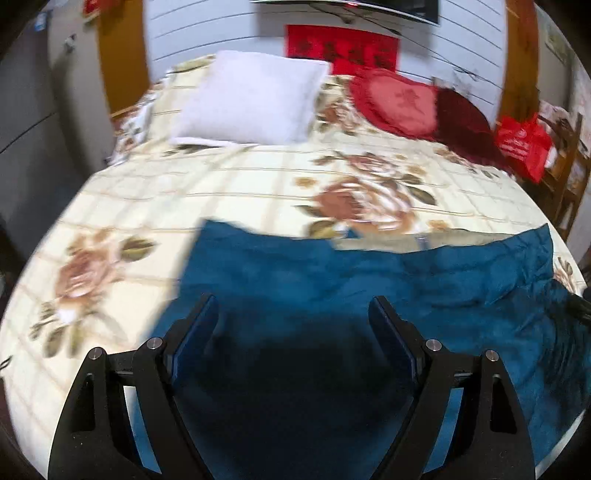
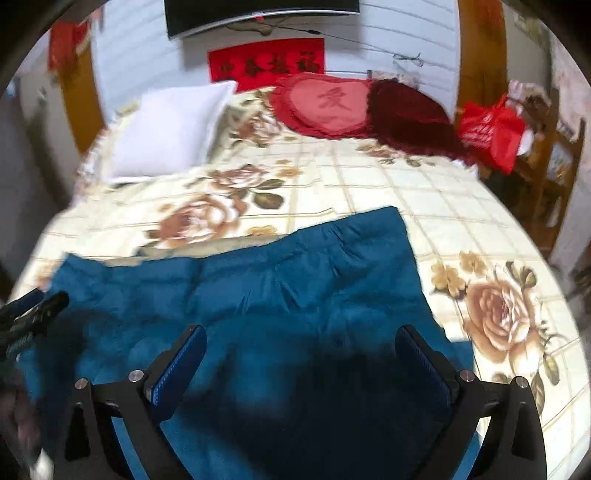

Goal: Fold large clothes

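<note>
A large teal-blue garment lies spread flat on the near part of a bed with a cream floral cover. A strip of beige lining shows along its far edge. My left gripper hovers open over the garment's left half, with only cloth below and nothing between the fingers. In the right wrist view the same garment runs from the left edge to a squared corner at the right. My right gripper stands wide open above it, pads clear of the cloth. The left gripper's fingers show at that view's left edge.
At the head of the bed lie a white pillow, a red heart cushion and a dark red cushion. A red bag hangs by a wooden chair on the right. A TV hangs on the wall.
</note>
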Action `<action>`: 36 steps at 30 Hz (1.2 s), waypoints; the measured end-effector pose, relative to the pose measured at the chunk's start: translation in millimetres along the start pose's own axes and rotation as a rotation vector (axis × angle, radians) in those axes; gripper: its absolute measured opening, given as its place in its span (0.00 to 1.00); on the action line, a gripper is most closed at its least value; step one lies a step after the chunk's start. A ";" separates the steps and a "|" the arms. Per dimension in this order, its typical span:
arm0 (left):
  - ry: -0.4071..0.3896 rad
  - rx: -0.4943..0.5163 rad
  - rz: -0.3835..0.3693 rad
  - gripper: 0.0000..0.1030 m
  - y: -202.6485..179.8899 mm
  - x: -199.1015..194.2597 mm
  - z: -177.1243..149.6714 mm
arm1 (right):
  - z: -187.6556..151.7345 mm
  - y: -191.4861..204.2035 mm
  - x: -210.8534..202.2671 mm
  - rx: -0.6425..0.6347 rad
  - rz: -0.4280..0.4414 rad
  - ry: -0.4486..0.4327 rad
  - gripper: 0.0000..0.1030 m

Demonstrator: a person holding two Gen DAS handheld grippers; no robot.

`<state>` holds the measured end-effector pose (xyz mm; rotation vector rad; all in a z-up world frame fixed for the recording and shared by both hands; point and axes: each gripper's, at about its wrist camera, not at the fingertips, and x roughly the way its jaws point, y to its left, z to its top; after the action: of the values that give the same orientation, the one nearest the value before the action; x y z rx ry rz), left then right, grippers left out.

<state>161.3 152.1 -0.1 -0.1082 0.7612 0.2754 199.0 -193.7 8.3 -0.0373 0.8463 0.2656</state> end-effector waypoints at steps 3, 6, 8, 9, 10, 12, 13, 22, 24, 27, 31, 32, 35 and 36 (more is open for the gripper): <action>0.065 -0.044 0.064 0.82 37.4 3.5 -17.3 | -25.0 -19.8 -21.9 -0.008 0.042 0.019 0.99; 0.205 -0.062 0.095 0.82 52.4 43.1 -38.6 | -53.0 -30.5 -1.6 -0.014 0.025 0.105 1.00; 0.213 -0.093 0.051 0.82 57.8 50.5 -41.7 | -65.5 -33.2 18.7 -0.028 -0.021 0.136 1.00; 0.216 -0.099 0.044 0.82 59.5 48.4 -39.9 | -68.4 -34.0 17.5 -0.015 -0.016 0.120 1.00; 0.223 -0.101 0.035 0.82 62.9 42.9 -37.2 | -67.6 -35.8 16.3 -0.003 -0.016 0.123 1.00; 0.196 -0.083 0.034 0.82 71.1 25.7 -34.1 | -63.1 -38.6 9.9 0.008 -0.020 0.146 1.00; 0.166 -0.064 0.031 0.82 77.0 13.9 -33.4 | -60.5 -40.2 0.6 0.004 -0.026 0.138 1.00; 0.148 -0.075 -0.110 0.82 139.0 -1.3 -62.2 | -53.8 -81.4 -42.3 -0.041 -0.065 0.086 1.00; 0.161 -0.095 -0.170 0.82 139.5 7.7 -65.7 | -58.1 -88.2 -35.3 -0.045 -0.076 0.102 1.00; 0.171 -0.097 -0.194 0.82 138.6 25.3 -64.9 | -63.6 -94.9 -24.9 -0.012 -0.010 0.124 1.00; 0.208 -0.056 -0.213 0.95 136.9 47.3 -56.4 | -70.4 -101.4 -1.8 -0.034 0.008 0.176 1.00; 0.212 -0.045 -0.221 0.99 137.3 51.8 -54.1 | -71.9 -106.0 1.5 -0.025 0.040 0.176 1.00; 0.250 -0.046 -0.297 1.00 143.6 68.7 -52.5 | -75.3 -117.8 8.1 -0.010 0.115 0.165 1.00; 0.269 -0.058 -0.329 1.00 146.8 75.2 -52.7 | -77.1 -119.1 9.7 -0.016 0.137 0.162 1.00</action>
<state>136.4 298.0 -89.9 -0.3269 0.9874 -0.0318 177.9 -317.3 -58.8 -0.0160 1.0096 0.4019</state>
